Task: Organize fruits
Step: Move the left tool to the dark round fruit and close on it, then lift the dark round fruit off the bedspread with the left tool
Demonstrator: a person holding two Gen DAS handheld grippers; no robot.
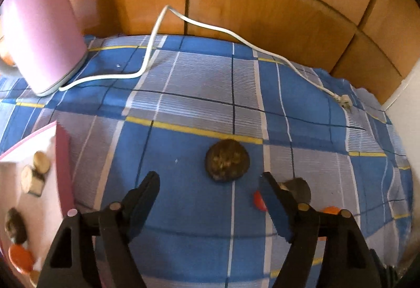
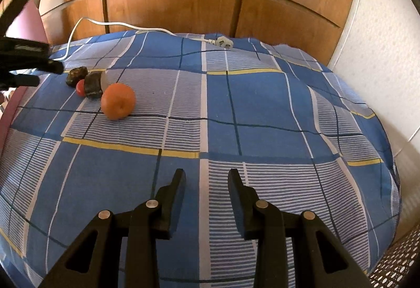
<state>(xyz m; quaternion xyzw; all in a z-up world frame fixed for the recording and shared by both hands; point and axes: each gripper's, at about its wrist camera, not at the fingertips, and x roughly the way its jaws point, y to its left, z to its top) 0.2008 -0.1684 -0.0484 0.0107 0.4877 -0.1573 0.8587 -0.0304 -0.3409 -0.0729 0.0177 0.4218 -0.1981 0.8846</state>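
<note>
In the left wrist view a round dark brown fruit (image 1: 227, 163) lies on the checked blue cloth (image 1: 183, 209), just beyond the tips of my left gripper (image 1: 210, 179). That gripper is open and its pads touch nothing. Behind its right finger sit a grey-dark piece (image 1: 298, 189), a small red fruit (image 1: 258, 201) and part of an orange (image 1: 329, 209). The right wrist view shows the same orange (image 2: 118, 101), the red fruit (image 2: 80, 87) and two dark pieces (image 2: 93, 84) at the far left, by the left gripper (image 2: 50, 75). My right gripper (image 2: 207, 179) hangs over bare cloth, jaws narrowly apart and empty.
A pink box (image 1: 63, 170) at the left holds several fruit pieces, among them an orange one (image 1: 21, 257). A pink lid (image 1: 39, 33) leans at the back left. A white cable (image 1: 157, 25) with a plug (image 2: 224, 42) crosses the cloth. A wooden wall stands behind.
</note>
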